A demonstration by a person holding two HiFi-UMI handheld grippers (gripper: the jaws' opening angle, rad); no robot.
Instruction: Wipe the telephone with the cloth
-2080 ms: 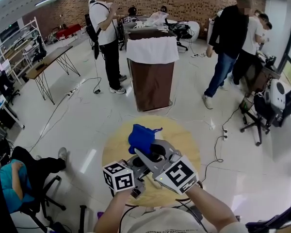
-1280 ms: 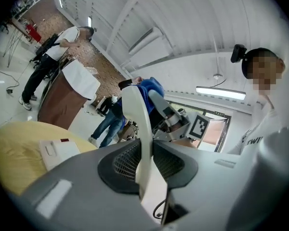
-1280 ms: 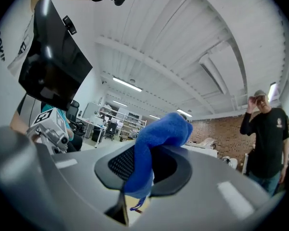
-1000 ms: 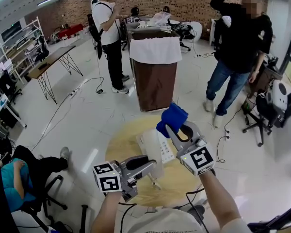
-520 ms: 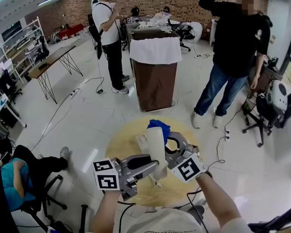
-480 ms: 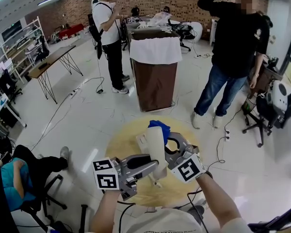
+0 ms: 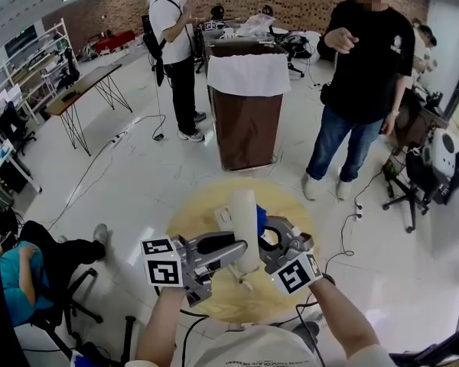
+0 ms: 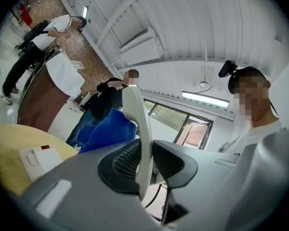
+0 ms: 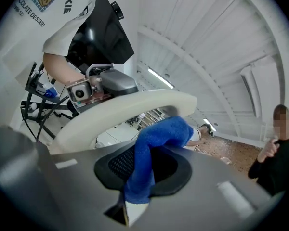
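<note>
White plastic handset (image 8: pixel 136 119) stands upright, clamped tight in the left gripper (image 8: pixel 145 163) above the round wooden table (image 7: pixel 190 216). The right gripper (image 9: pixel 143 170) jaws squeeze the blue cloth (image 9: pixel 161 136), right against the handset. In the head view the handset hides most of the cloth. The phone base (image 8: pixel 37 160) lies on the table.

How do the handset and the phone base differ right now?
The handset is long and narrow, held roughly upright in the air by the left tongs; the phone base is squarish and lies flat on the round table. Both are white.
</note>
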